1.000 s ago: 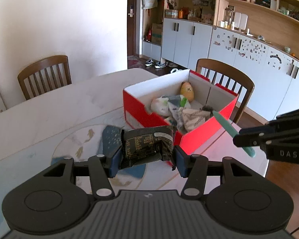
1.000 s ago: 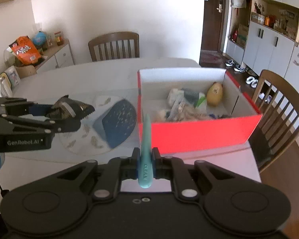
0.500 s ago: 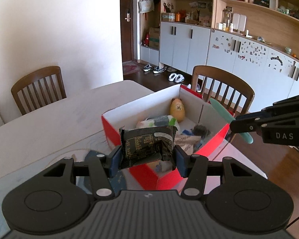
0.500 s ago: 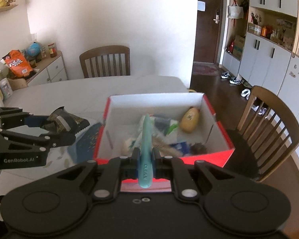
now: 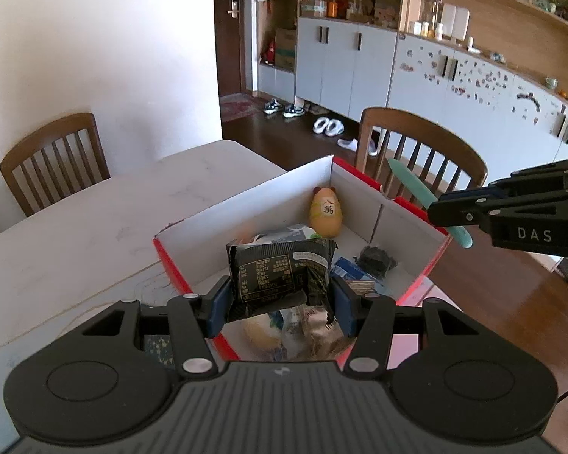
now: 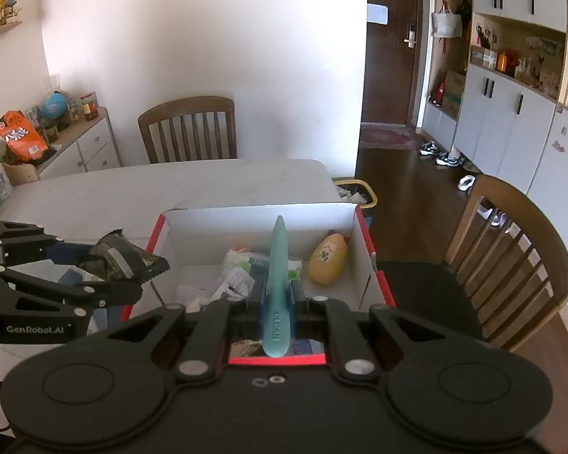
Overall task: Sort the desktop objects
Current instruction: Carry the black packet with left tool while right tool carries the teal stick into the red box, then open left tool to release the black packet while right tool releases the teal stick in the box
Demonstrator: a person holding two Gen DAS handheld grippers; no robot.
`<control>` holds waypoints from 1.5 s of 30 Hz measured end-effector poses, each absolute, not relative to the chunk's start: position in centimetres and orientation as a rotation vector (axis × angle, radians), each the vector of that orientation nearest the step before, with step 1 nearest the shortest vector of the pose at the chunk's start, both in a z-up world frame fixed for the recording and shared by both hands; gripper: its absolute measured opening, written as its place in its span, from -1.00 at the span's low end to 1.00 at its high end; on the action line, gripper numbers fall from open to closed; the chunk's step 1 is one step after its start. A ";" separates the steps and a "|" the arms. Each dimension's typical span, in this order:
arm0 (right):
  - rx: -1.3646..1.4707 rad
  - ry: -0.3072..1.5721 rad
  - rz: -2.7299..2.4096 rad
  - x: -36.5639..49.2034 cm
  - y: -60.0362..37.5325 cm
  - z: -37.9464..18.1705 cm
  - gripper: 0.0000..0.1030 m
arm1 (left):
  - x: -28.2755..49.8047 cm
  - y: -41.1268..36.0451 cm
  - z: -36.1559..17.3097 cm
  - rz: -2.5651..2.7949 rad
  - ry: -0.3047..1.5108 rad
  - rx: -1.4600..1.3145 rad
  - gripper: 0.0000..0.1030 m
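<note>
A red cardboard box [image 5: 359,185] with white inner walls stands on the white table; it holds a yellow egg-shaped figure [image 5: 325,212], packets and a black crumpled thing. My left gripper [image 5: 278,299] is shut on a black snack packet [image 5: 278,278], held above the box's near left corner. From the right, my right gripper [image 5: 441,212] reaches in over the box's right wall. In the right wrist view that gripper [image 6: 276,295] is shut on a teal pointed tool [image 6: 278,265] marked CLEAN, above the red box [image 6: 363,227]; the black packet [image 6: 127,261] hangs at the left.
Wooden chairs stand behind the table [image 5: 53,159] and right of the box [image 5: 420,151]. A waste bin [image 6: 356,191] sits on the floor beyond the table's far corner. A low cabinet with snacks [image 6: 75,140] is at the far left, white cupboards [image 5: 344,60] along the back.
Both grippers have travelled toward the box with their loads and now hang over it; the box fills more of each view. The grips have not changed.
</note>
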State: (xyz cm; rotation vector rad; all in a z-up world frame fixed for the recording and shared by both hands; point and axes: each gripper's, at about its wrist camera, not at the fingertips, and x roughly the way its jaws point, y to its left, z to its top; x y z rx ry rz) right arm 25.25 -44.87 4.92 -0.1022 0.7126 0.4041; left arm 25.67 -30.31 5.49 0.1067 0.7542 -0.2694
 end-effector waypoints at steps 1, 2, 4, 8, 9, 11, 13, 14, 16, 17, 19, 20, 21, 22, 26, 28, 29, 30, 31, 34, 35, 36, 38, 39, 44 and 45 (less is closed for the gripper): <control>-0.105 0.714 0.405 25.6 -44.9 4.8 -0.78 | 26.1 -30.5 5.4 -0.270 0.757 0.116 0.05; -0.104 0.717 0.407 26.0 -45.0 4.7 -0.78 | 26.7 -30.6 5.2 -0.273 0.768 0.126 0.05; -0.104 0.728 0.411 26.8 -45.2 4.4 -0.78 | 27.6 -31.0 4.9 -0.277 0.788 0.135 0.05; -0.110 0.763 0.423 28.6 -45.5 3.3 -0.78 | 29.7 -31.4 3.5 -0.277 0.828 0.188 0.05; -0.116 0.768 0.422 28.9 -45.5 3.0 -0.78 | 30.1 -31.4 3.1 -0.278 0.840 0.195 0.05; -0.125 0.782 0.427 29.6 -45.4 2.4 -0.78 | 31.2 -31.4 2.3 -0.277 0.862 0.207 0.05; -0.136 0.793 0.425 30.3 -45.3 1.7 -0.78 | 32.1 -31.5 1.7 -0.270 0.879 0.229 0.05; -0.139 0.800 0.425 30.6 -45.3 1.5 -0.78 | 32.5 -31.6 1.4 -0.266 0.887 0.234 0.05; -0.138 0.818 0.425 31.2 -45.1 0.8 -0.78 | 33.3 -31.7 0.8 -0.268 0.908 0.238 0.05; -0.138 0.829 0.428 31.5 -45.1 0.5 -0.78 | 33.7 -31.8 0.7 -0.271 0.917 0.238 0.05; -0.139 0.851 0.432 32.1 -44.8 -0.1 -0.78 | 34.3 -32.1 0.3 -0.275 0.930 0.246 0.05; -0.140 0.860 0.436 32.3 -44.8 -0.4 -0.78 | 34.5 -32.3 0.1 -0.277 0.934 0.254 0.05; -0.140 0.871 0.440 32.5 -44.6 -0.7 -0.78 | 34.7 -32.5 -0.1 -0.278 0.939 0.259 0.05; -0.141 0.879 0.441 32.8 -44.6 -0.9 -0.78 | 35.0 -32.8 -0.2 -0.281 0.943 0.263 0.05; -0.132 0.921 0.440 33.8 -44.3 -2.2 -0.78 | 35.6 -33.7 -0.7 -0.304 0.963 0.275 0.06; -0.127 0.946 0.439 34.1 -44.2 -2.9 -0.78 | 35.8 -34.1 -1.2 -0.319 0.982 0.295 0.06; -0.124 0.960 0.436 34.3 -44.1 -3.3 -0.78 | 35.8 -34.2 -1.5 -0.323 0.988 0.303 0.06; -0.124 0.971 0.436 34.5 -44.1 -3.7 -0.78 | 35.8 -34.3 -1.7 -0.328 0.994 0.305 0.06; -0.126 0.981 0.436 34.6 -44.0 -4.0 -0.78 | 35.9 -34.4 -1.8 -0.334 1.000 0.305 0.06; -0.139 1.004 0.429 34.8 -43.7 -5.0 -0.78 | 36.0 -34.5 -2.2 -0.341 1.010 0.307 0.06; -0.139 1.009 0.428 35.0 -43.7 -5.1 -0.78 | 36.0 -34.5 -2.2 -0.343 1.013 0.305 0.06; -0.138 1.015 0.425 35.0 -43.7 -5.3 -0.78 | 36.0 -34.4 -2.2 -0.346 1.016 0.302 0.06; -0.138 1.027 0.426 35.1 -43.6 -5.6 -0.78 | 36.1 -34.5 -2.5 -0.354 1.034 0.296 0.06; -0.142 1.034 0.426 35.1 -43.6 -5.8 -0.78 | 36.1 -34.5 -2.6 -0.358 1.043 0.295 0.06; -0.144 1.057 0.416 35.0 -43.3 -6.4 -0.77 | 36.1 -34.3 -3.5 -0.371 1.083 0.278 0.06; -0.144 1.059 0.414 34.9 -43.3 -6.5 -0.70 | 36.1 -34.2 -3.6 -0.371 1.087 0.268 0.06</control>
